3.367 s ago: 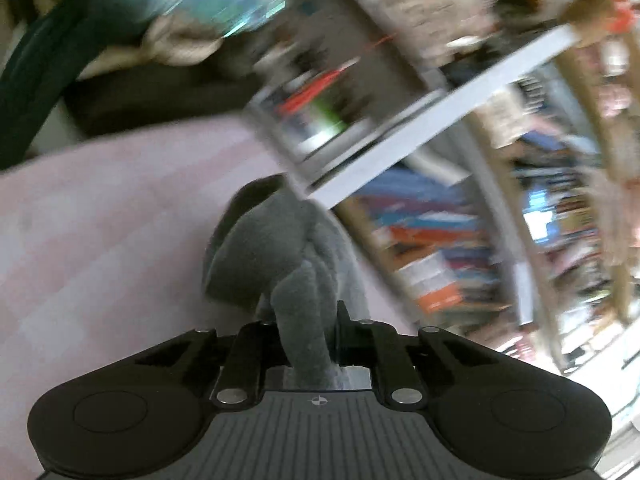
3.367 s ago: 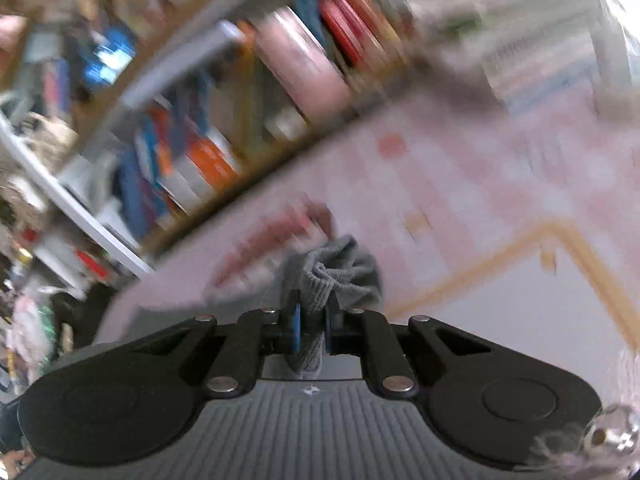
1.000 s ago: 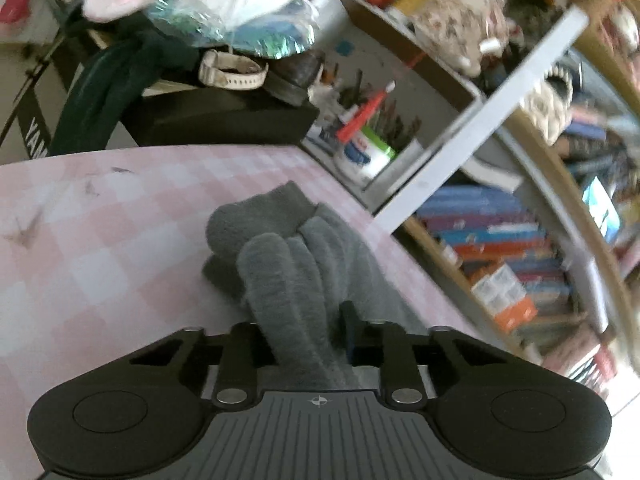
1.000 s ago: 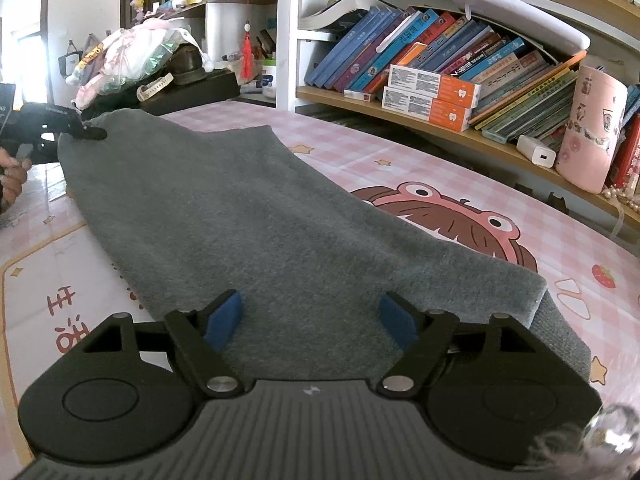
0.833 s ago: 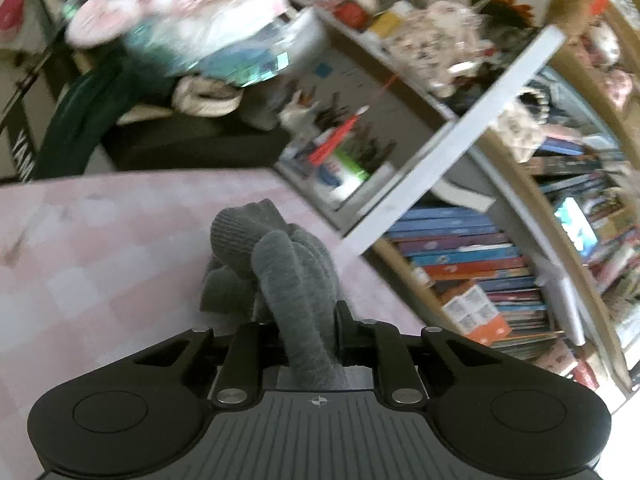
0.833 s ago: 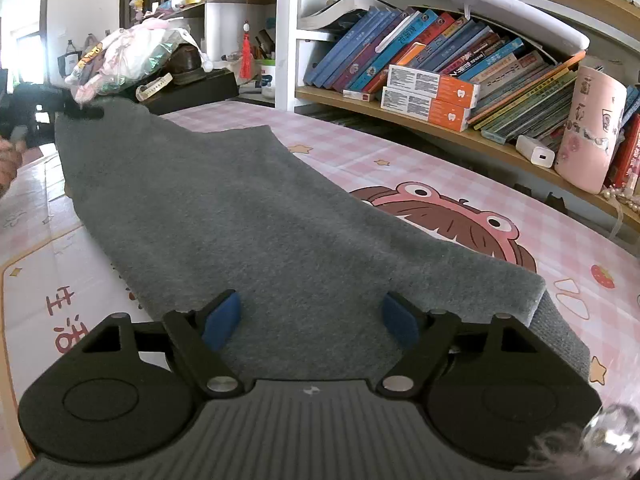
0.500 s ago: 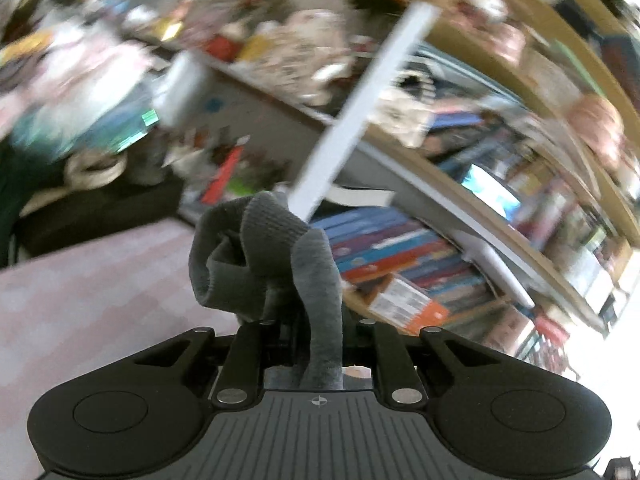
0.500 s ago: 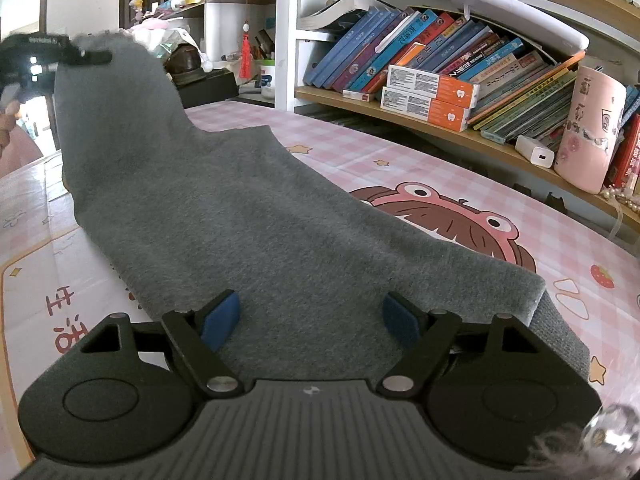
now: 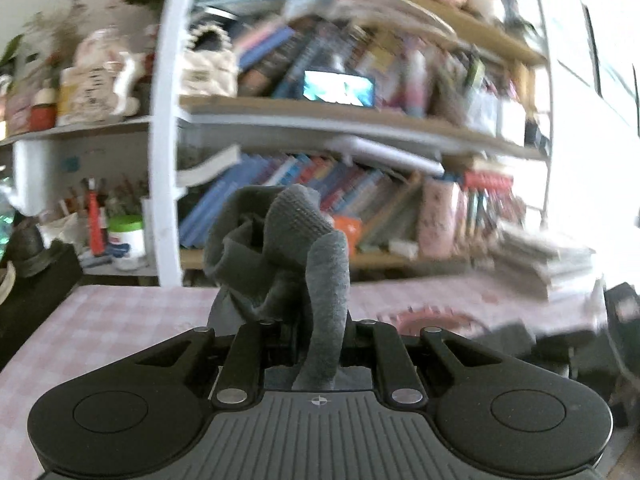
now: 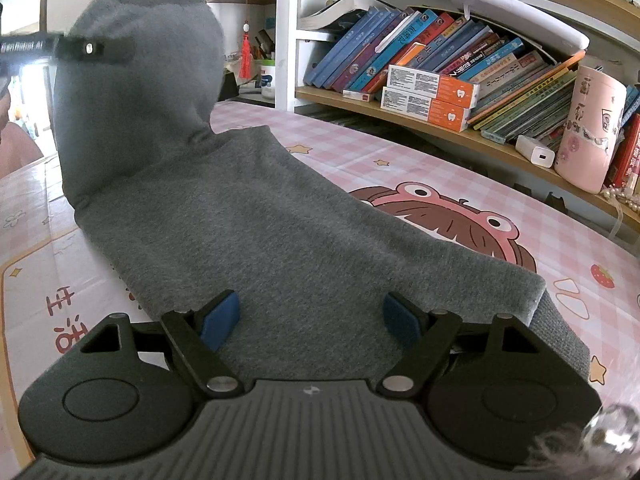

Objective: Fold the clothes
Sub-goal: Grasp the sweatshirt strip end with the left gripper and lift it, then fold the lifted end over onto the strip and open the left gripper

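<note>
A grey knit garment lies lengthwise on the pink checked table in the right wrist view. Its far end is raised high by my left gripper, whose fingers clamp the cloth at the upper left. In the left wrist view my left gripper is shut on a bunched fold of the grey garment. My right gripper is open, its blue pads spread just above the near end of the garment, holding nothing.
A bookshelf full of books runs along the table's far side, with a pink cup and a white charger on its lower ledge. A cartoon face is printed on the tablecloth beside the garment.
My left gripper has lifted the far end of the garment high off the table and swung toward the right gripper. The right gripper has stayed open and still.
</note>
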